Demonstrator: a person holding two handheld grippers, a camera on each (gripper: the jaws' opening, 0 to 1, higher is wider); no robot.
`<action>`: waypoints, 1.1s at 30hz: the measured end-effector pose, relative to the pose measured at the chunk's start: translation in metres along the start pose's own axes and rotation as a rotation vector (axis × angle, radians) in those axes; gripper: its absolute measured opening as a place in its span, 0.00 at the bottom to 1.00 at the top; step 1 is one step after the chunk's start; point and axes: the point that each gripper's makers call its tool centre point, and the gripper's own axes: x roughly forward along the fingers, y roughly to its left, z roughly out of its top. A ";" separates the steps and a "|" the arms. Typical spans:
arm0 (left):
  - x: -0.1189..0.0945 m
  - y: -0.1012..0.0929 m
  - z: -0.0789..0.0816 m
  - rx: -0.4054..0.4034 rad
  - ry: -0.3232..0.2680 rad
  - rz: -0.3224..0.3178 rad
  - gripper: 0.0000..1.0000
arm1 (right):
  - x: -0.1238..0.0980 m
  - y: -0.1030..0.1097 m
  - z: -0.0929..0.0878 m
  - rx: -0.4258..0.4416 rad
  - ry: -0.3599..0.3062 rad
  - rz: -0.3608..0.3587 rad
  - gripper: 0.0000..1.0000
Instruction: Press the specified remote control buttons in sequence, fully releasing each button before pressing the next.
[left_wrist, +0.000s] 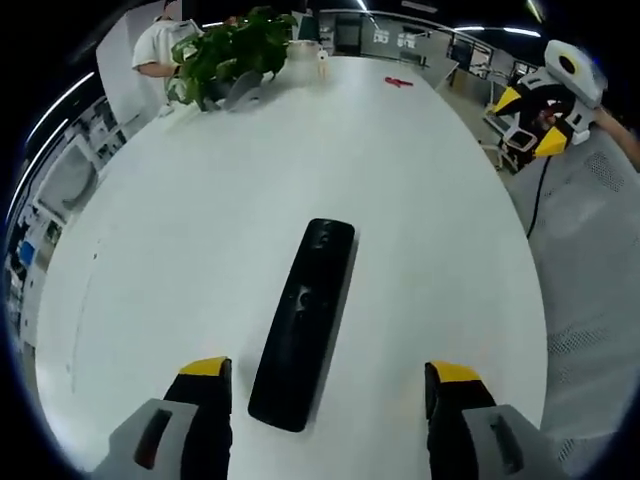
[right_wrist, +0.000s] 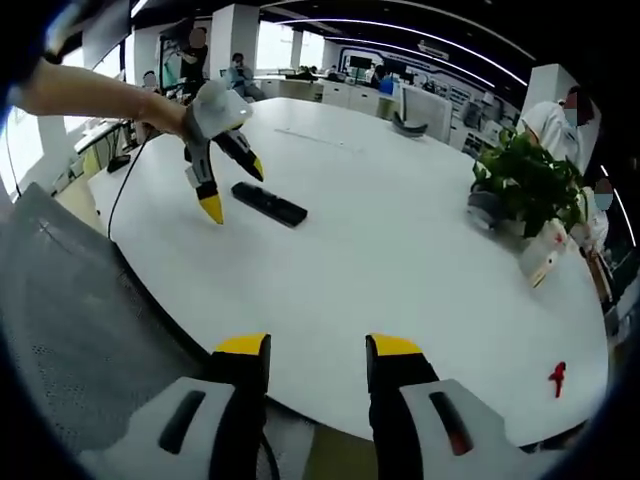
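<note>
Now, left gripper (left_wrist: 328, 385): jaws spread wide, hovering over the near end of the remote, not touching it.
Remote control (left_wrist: 303, 323): black, flat on the white table (left_wrist: 200, 230), lengthwise between the left jaws.
Right gripper (right_wrist: 318, 357): jaws apart, nothing between them, at the table edge, well away from the remote (right_wrist: 269, 203).
Far end: potted plant (left_wrist: 228, 50), small red object (left_wrist: 398, 82).

Black remote control (left_wrist: 303, 320) on white table (left_wrist: 180, 230); yellow-tipped jaws; green plant (left_wrist: 230, 45); small red object (left_wrist: 398, 82).
</note>
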 end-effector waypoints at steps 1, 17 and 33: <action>0.000 0.000 0.000 0.004 0.004 -0.003 0.81 | 0.000 -0.001 0.000 0.002 0.000 -0.004 0.39; 0.002 0.001 -0.001 -0.003 0.013 -0.034 0.65 | -0.001 -0.003 0.000 0.012 -0.004 -0.014 0.39; 0.000 0.003 0.002 0.013 -0.005 -0.016 0.39 | -0.001 -0.002 -0.001 0.008 0.002 -0.008 0.38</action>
